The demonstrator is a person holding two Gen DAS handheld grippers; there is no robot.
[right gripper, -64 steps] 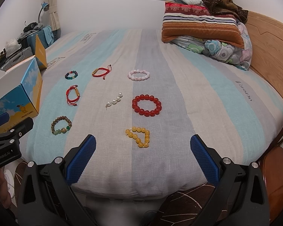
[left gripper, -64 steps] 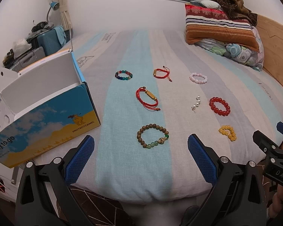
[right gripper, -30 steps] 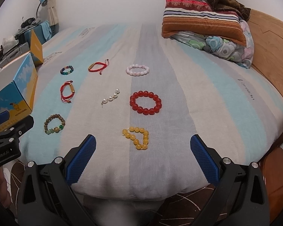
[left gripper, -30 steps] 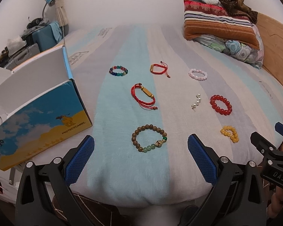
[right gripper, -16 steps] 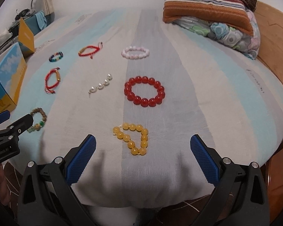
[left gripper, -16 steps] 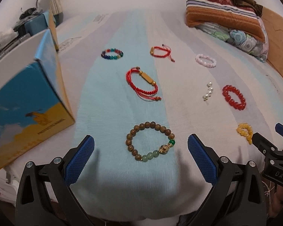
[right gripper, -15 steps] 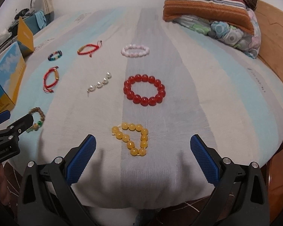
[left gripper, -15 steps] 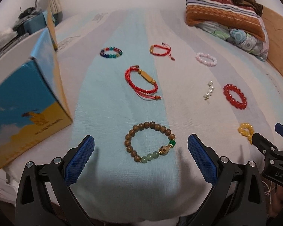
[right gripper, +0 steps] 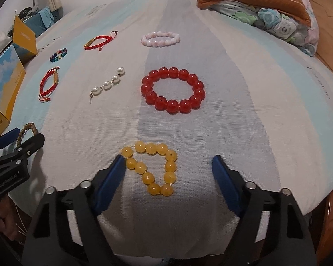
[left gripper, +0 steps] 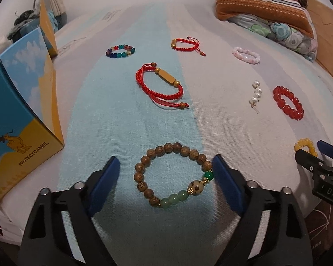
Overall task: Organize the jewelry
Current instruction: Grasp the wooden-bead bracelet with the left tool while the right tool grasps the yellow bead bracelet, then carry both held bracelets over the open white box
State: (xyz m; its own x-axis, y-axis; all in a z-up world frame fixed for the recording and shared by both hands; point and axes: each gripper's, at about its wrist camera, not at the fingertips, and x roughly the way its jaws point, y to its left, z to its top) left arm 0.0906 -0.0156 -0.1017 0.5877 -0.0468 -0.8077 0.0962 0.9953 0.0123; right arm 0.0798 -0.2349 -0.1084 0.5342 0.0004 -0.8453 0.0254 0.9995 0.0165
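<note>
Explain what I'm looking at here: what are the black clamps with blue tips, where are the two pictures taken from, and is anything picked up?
No robot: a person holds two hand-held grippers, each carrying a camera looking along its fingers. The left gripper straddles a brown wooden-bead bracelet; the right gripper straddles a yellow bead bracelet. Both jaws are closing, not yet gripping, so nothing is held. More bracelets, a pearl strand and a printed box lie on the striped bed.

Brown wooden-bead bracelet with green stones lying flat at near bed edge; yellow amber-bead bracelet lying kinked beside it. Red glossy-bead bracelet, white pearl strand, pink bead bracelet sitting farther back.
</note>
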